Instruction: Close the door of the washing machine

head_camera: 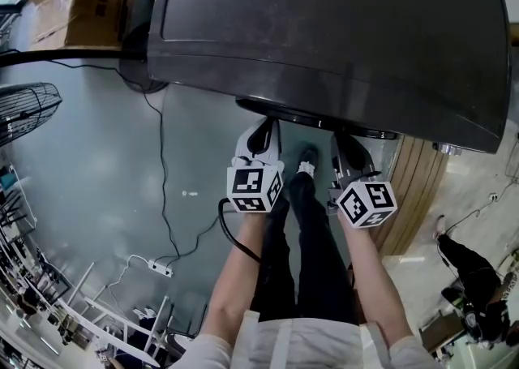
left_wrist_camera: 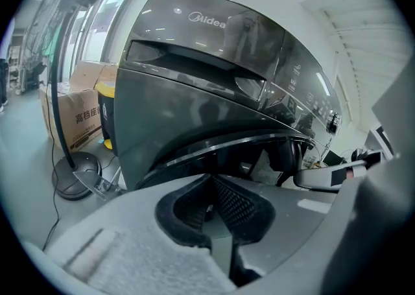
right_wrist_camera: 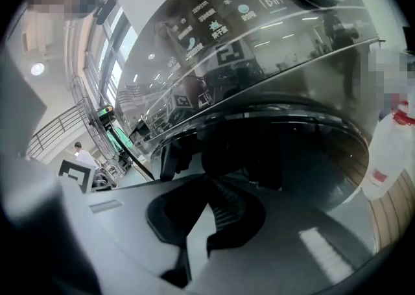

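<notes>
The dark grey washing machine [head_camera: 332,27] fills the top of the head view, and its round door [head_camera: 318,121] juts out a little from the front below it. The door lies close against the machine; whether it is latched I cannot tell. My left gripper [head_camera: 261,139] and right gripper [head_camera: 347,152] point at the door from just in front, side by side, both shut with nothing between the fingers. In the left gripper view the shut gripper [left_wrist_camera: 214,200] faces the door's chrome rim [left_wrist_camera: 249,141]. The right gripper view has that gripper [right_wrist_camera: 211,212] before the dark door glass [right_wrist_camera: 285,151].
A standing fan [head_camera: 28,108] and cardboard boxes [head_camera: 77,2] are at the left. A power strip [head_camera: 159,267] with a cable lies on the floor. A wooden panel [head_camera: 418,189] stands at the right, with a white bottle [right_wrist_camera: 389,157] beside the machine. The person's legs [head_camera: 312,254] are between the grippers.
</notes>
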Available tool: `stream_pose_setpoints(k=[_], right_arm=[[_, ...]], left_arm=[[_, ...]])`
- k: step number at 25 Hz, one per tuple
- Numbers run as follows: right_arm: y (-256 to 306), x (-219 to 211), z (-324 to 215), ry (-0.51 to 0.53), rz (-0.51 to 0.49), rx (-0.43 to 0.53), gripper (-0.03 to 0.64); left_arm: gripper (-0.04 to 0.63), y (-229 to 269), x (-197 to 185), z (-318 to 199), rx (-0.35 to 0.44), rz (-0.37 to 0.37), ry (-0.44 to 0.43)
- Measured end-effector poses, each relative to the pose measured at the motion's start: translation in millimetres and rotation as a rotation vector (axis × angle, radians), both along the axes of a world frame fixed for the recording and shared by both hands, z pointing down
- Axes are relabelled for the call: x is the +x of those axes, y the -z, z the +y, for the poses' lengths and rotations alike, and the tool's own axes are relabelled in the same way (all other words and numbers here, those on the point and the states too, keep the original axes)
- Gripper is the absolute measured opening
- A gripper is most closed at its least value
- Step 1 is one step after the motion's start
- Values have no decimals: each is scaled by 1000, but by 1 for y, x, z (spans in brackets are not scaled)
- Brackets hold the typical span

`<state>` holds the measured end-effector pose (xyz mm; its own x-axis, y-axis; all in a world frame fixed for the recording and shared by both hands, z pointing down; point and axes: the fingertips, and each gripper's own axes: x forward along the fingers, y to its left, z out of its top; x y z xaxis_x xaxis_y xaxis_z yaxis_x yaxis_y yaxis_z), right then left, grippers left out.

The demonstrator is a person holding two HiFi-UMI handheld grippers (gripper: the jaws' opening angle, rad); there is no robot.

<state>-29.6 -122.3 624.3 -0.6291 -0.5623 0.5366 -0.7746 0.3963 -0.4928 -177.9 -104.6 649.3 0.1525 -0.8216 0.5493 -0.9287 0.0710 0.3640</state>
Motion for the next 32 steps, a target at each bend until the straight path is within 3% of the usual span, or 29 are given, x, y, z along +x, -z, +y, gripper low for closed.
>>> stream_pose_setpoints(k=[6,16,21,28,32], right_arm=[[1,0,-6,-60,-6,17,4],[-3,-3,-4,-29,-1,27,3],[-3,-2,-6,14,32,39,5],[-4,-7,-4,16,93,41,4],[1,-5,-5,1,99,44,5]], left_arm=[[9,1,-2,-10,7,19,1],[10,-2,-4,-7,20,14,-3],[11,-2,-3,-10,3,-14,-37],[11,-2,-4,-7,16,-93,-86],[12,18,-4,-7,41,-102,-124]])
